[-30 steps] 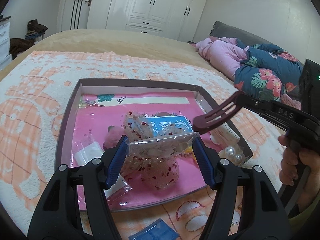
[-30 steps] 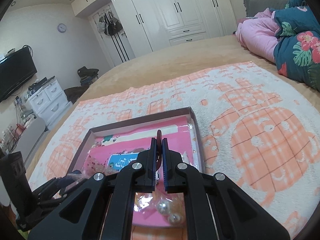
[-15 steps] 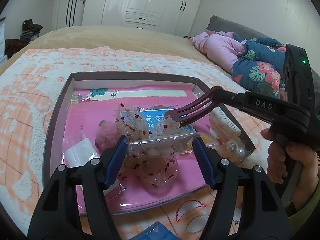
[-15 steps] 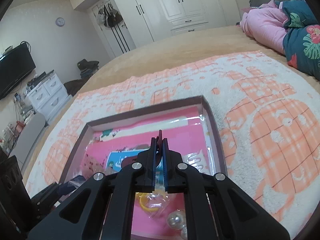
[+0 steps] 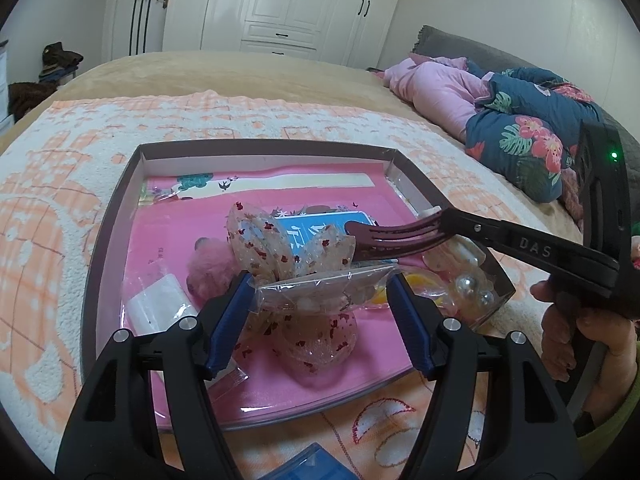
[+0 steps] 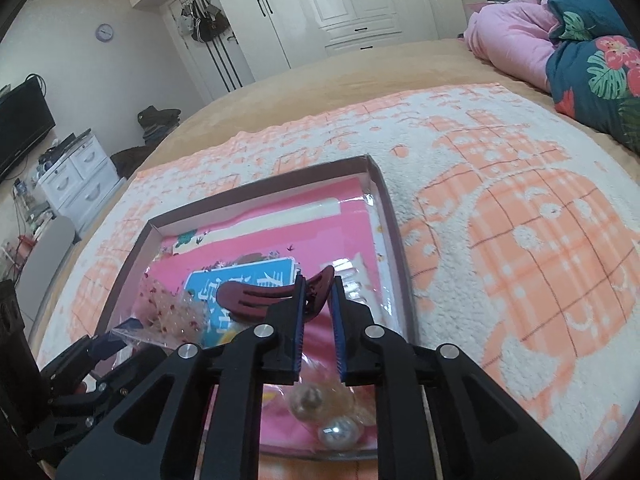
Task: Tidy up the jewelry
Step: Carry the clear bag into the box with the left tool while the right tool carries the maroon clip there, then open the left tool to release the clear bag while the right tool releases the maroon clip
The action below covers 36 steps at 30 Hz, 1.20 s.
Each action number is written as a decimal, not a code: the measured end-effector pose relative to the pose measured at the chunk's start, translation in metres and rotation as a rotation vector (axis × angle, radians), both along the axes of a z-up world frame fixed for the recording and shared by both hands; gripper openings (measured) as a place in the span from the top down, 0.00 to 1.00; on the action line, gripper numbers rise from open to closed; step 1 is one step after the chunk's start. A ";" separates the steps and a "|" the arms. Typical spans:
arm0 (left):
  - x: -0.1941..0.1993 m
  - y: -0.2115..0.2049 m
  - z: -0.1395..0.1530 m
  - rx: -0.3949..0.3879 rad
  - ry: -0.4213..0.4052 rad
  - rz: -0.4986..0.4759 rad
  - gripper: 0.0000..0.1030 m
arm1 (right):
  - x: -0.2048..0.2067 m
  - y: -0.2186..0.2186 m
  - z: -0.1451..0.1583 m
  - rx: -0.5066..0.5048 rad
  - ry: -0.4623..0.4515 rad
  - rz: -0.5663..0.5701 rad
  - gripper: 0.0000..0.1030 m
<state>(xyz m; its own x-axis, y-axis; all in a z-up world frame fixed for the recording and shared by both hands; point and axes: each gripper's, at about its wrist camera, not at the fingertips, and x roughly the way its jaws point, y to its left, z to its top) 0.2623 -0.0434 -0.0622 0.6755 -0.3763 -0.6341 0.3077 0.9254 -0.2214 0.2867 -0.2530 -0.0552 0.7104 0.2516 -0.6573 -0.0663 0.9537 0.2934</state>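
A shallow brown box [image 5: 116, 208] with a pink liner lies on the bed. My left gripper [image 5: 320, 292] is shut on a clear plastic bag [image 5: 320, 286] and holds it over the box, above clear red-flecked hair bows [image 5: 264, 240]. My right gripper [image 6: 318, 300] has its jaws a little apart, with a dark red hair claw clip [image 6: 260, 294] still lodged between them; the clip's prongs reach over the bag in the left wrist view [image 5: 392, 236]. The box also shows in the right wrist view [image 6: 384, 200].
Inside the box lie a pink pompom [image 5: 208, 268], a white packet [image 5: 156, 300], pearl beads [image 5: 472, 288] and a yellow piece [image 5: 416, 280]. A blue case [image 5: 316, 464] lies in front of the box. Pink and floral bedding [image 5: 512, 120] is piled at the right.
My right gripper moved left and down with the clip, bringing its prongs to the bag's mouth, and its jaws have parted. My left gripper holds the bag steady.
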 end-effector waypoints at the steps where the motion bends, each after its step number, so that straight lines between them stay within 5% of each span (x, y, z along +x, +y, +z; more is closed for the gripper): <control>1: 0.000 0.000 0.000 0.002 0.000 0.000 0.43 | -0.002 -0.001 0.000 0.000 -0.004 0.001 0.78; 3: 0.000 -0.001 0.000 0.006 -0.001 0.000 0.42 | -0.006 -0.004 0.002 -0.005 -0.010 -0.006 0.69; 18: -0.006 0.000 0.005 0.024 -0.020 0.021 0.25 | -0.042 -0.024 0.010 -0.005 -0.049 -0.026 0.57; 21: -0.008 0.001 0.008 0.024 -0.029 0.029 0.20 | -0.047 -0.028 0.012 -0.001 -0.054 -0.033 0.45; 28: -0.014 0.008 0.017 0.011 -0.051 0.051 0.11 | -0.062 -0.032 0.018 -0.011 -0.072 -0.036 0.39; 36: -0.026 0.018 0.030 -0.010 -0.075 0.079 0.11 | -0.077 -0.031 0.027 -0.021 -0.091 -0.031 0.28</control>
